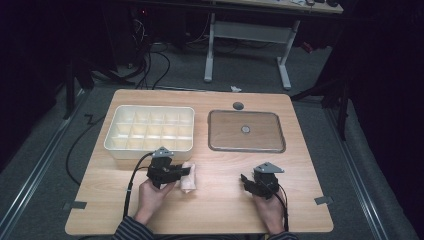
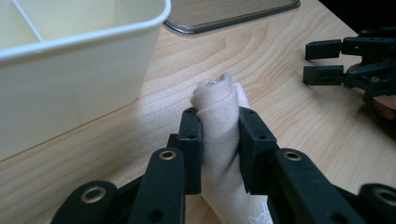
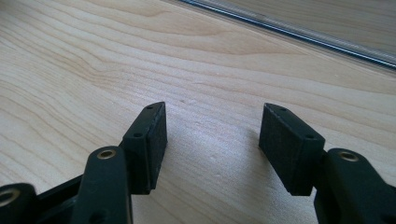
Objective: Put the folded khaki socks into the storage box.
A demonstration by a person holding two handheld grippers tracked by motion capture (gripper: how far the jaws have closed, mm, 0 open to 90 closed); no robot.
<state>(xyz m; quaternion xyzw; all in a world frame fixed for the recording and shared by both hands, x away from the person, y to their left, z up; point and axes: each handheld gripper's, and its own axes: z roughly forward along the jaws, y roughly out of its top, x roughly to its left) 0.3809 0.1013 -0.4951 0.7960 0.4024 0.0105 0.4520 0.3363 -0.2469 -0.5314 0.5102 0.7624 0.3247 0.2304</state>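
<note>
We see the rolled cloth clamped between the two pads of the left hand-held gripper: in the left gripper view the pads press on its sides and the roll's end sticks out just past their tips. In the high view the same roll lies on the bench just in front of the divided tray, below the tray's right corner, with the left hand-held gripper reaching onto it from the left.

The right hand-held gripper is released; its jaws stand wide apart with bare bench wood between them. In the high view we find it well to the right of the divided tray, in front of the flat lid, and well apart from the cloth.

The high view gives us the whole layout: the tray's grid of compartments, the flat lid lying beside the tray on its right, both hands coming in from the near edge. The left gripper view gives what that view cannot: the pads squeezing the cloth, the tray's cream wall close by, and the right hand-held gripper's open jaws off to the side. The right gripper view adds the lid's edge running just beyond the jaws.
</note>
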